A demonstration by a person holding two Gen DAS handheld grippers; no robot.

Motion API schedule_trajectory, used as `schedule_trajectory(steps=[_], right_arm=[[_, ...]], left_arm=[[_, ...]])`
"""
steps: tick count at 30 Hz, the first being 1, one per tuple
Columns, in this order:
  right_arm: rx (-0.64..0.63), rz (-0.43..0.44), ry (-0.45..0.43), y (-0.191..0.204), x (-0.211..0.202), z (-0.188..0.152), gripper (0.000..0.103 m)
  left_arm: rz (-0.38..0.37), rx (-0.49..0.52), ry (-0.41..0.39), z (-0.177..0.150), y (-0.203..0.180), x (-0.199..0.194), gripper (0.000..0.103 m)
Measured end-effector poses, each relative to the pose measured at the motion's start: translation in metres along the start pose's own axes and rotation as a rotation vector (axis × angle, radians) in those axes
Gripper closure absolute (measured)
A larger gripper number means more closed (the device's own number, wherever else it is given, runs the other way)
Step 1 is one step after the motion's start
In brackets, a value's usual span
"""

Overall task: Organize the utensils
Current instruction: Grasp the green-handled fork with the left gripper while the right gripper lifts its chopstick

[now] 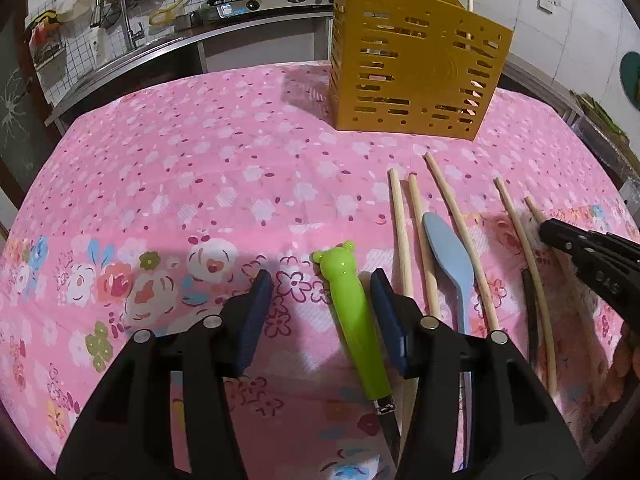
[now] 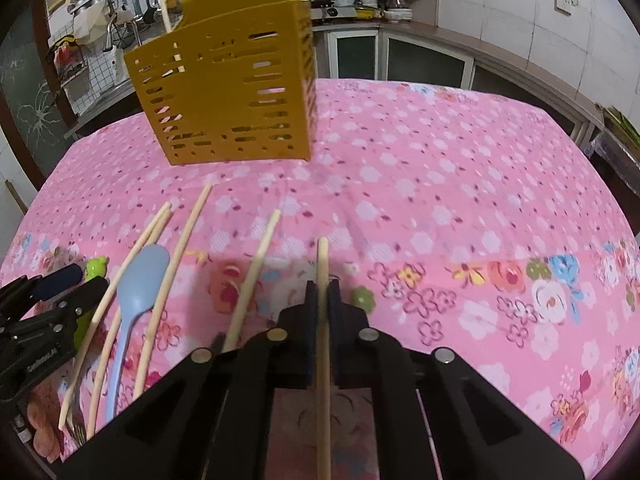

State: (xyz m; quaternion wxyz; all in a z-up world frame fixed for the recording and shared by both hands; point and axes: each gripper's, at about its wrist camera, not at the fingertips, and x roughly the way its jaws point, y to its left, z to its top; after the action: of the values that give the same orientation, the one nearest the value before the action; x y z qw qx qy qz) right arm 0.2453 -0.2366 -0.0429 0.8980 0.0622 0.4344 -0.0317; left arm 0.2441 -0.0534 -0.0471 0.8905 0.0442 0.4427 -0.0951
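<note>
**A:** What sits closest to the cameras?

**B:** The two black tongs. The left gripper (image 1: 316, 284) has its blue pads spread wide apart, low over the cloth, with a green knife handle (image 1: 354, 320) lying between them, nearer the right pad. I cannot tell whether that pad touches it. The right gripper (image 2: 322, 294) is clenched on a single chopstick (image 2: 323, 264), which runs straight through the narrow gap between its pads and pokes out ahead.

**A:** And the biggest thing in the scene?

**B:** A table under a pink floral tablecloth (image 2: 440, 184) fills both views. On it, toward the far side, stands a yellow slotted utensil holder (image 1: 416, 68), upright, with two chopsticks already standing inside it, their tips showing above the rim.

**A:** What is left lying on the cloth?

**B:** Between the holder and the tongs, a row of loose utensils. Four more chopsticks (image 2: 252, 276) lie roughly side by side, pointing toward the holder. A light blue spoon (image 1: 450, 256) rests among them, bowl end facing the holder. The knife has a bear-shaped head on its green handle and a short metal blade (image 1: 390, 424) pointing back toward the left camera. It lies leftmost in the row.
</note>
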Motion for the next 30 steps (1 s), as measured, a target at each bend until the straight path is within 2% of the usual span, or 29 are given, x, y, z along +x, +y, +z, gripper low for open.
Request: schedule_trajectory(steps=[3,8,15,17,22,30], right_arm=[[0.007,0.003,0.008,-0.002,0.001,0.001,0.097],[-0.001,0.000,0.046,0.000,0.004,0.007,0.097],[-0.040,0.002,0.095,0.000,0.008,0.013,0.097],[-0.042,0.008,0.100,0.000,0.009,0.015,0.097],[-0.010,0.041,0.078,-0.005,0.003,0.016,0.097],[0.018,0.090,0.018,-0.014,-0.022,0.022,0.097]], left_arm=[[0.005,0.013,0.006,0.001,-0.003,0.001,0.056],[0.007,0.054,0.027,0.003,-0.011,0.001,0.071],[0.017,0.054,0.052,0.003,-0.013,0.000,0.073],[0.010,0.063,0.049,0.003,-0.016,0.000,0.082],[0.016,0.085,0.031,0.004,-0.020,0.000,0.086],[-0.005,0.053,-0.015,0.013,-0.012,-0.015,0.088]])
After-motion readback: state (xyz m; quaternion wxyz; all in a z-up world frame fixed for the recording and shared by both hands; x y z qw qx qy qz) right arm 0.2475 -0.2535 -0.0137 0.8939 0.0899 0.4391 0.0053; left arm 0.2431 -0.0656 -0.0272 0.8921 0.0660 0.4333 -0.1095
